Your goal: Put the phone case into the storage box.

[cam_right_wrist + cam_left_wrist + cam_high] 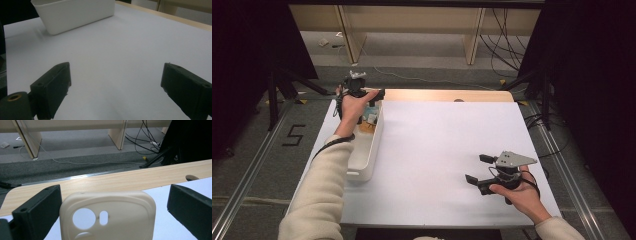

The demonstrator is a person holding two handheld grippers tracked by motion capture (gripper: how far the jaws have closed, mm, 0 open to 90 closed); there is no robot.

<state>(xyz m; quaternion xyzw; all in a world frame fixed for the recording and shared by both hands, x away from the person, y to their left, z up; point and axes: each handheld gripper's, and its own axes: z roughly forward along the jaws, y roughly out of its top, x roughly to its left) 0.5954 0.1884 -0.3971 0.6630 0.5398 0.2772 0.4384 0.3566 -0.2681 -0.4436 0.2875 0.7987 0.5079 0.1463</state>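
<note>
The room is dim, with grey carpet floor [422, 62], pale wooden furniture legs [473, 42] beyond the far edge, loose black cables [507, 45] at the far right and black tripod legs [287, 85] on the left. The white surface [437, 150] has a bare wooden strip [447, 95] along its far edge. A long white bin [364, 150] lies along the left edge, with small items in its far end. The left gripper [362, 92] hovers over the bin's far end near the far left corner, fingers released, a cream phone case [107, 216] upright between them, closer to one finger; contact cannot be told. The right gripper [477, 169] rests near the near right corner, fingers released, with nothing between them.
</note>
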